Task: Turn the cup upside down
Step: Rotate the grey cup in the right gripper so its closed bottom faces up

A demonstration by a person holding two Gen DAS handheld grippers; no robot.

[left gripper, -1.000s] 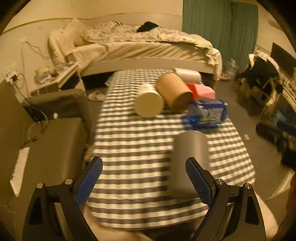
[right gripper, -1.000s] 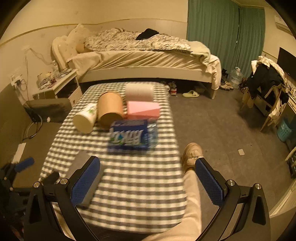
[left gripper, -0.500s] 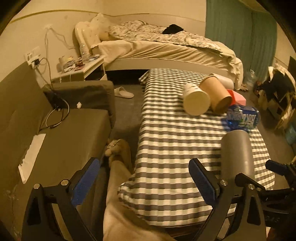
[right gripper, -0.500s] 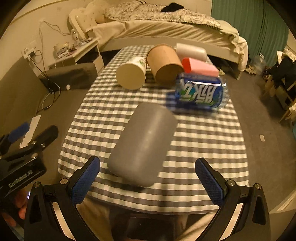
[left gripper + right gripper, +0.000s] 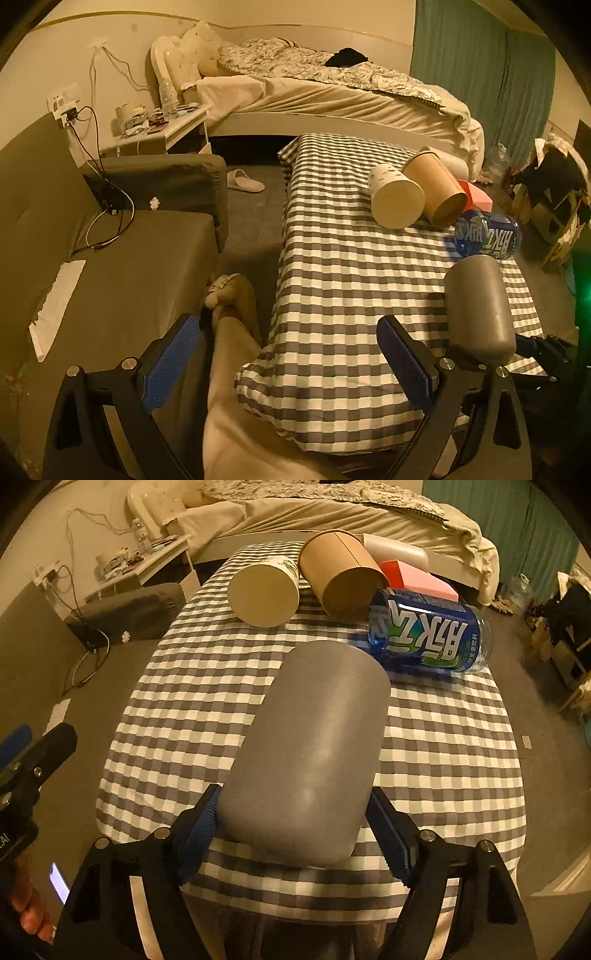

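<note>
A grey matte cup (image 5: 310, 753) stands on the checked tablecloth (image 5: 443, 760) near the table's front edge. My right gripper (image 5: 295, 834) has its blue-padded fingers (image 5: 201, 827) closed against the cup's lower sides. In the left wrist view the cup (image 5: 478, 302) stands at the right, with the right gripper's black body beside it. My left gripper (image 5: 288, 365) is open and empty, off the table's left front corner, above a person's leg.
At the table's far end lie a white paper cup (image 5: 264, 594), a brown paper cup (image 5: 341, 576), a blue labelled bottle (image 5: 430, 635), a pink box (image 5: 421, 581) and a white roll. A grey sofa (image 5: 110, 266) stands left; a bed (image 5: 332, 96) beyond.
My right gripper moved forward around the grey cup and closed on its sides. My left gripper swung left, away from the cup, and stayed open.
</note>
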